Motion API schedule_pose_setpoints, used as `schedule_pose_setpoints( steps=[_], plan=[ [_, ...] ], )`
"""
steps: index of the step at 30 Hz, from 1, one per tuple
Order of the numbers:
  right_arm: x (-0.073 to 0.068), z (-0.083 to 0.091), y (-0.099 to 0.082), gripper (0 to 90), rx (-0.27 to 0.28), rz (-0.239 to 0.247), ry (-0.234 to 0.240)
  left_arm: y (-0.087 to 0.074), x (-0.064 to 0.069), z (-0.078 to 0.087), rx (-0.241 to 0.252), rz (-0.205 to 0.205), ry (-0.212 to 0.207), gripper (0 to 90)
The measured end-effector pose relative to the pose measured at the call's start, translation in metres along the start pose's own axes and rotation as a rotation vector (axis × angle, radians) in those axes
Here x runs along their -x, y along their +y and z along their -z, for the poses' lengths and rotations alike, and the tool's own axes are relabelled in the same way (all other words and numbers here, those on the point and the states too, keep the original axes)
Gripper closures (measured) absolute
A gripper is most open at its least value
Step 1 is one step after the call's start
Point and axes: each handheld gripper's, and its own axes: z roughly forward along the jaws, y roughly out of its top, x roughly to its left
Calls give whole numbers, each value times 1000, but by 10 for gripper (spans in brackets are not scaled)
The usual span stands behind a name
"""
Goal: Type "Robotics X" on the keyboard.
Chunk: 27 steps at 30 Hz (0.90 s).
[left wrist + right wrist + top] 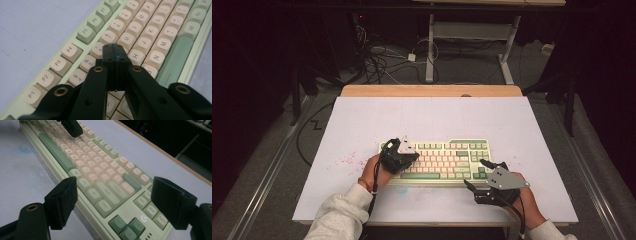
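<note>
A pale green keyboard [447, 161] with cream and green keys lies across the middle of the white table. My left gripper [406, 156] hangs over its left part with the jaws shut and nothing between them. In the left gripper view the shut tips [115, 53] sit just over the keys near 6 and Y of the keyboard [155, 35]; I cannot tell if they touch. My right gripper [477, 174] is open at the keyboard's near right corner. In the right gripper view its pads [63, 200] stand wide apart, and between them I see the keyboard's [105, 182] right end. The left gripper's tip [71, 127] shows farther off.
The white table top [362, 125] has faint red specks left of the keyboard and a bluish smudge in front of it. A wooden edge [432, 90] runs along the far side. Beyond it are table legs and cables on the floor.
</note>
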Motion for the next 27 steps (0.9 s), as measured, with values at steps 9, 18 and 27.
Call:
schedule_pose_setpoints(
  steps=[9, 18, 27],
  plan=[
    [0, 0, 0, 224, -2, 5, 2, 2, -1, -4, -17, -11, 3, 878],
    [-1, -1, 0, 224, -7, 12, 7, 2, 1, -5, -30, -28, 4, 879],
    [0, 0, 0, 224, -5, 9, 5, 2, 1, 2, 9, -31, 22, 875]
  ],
)
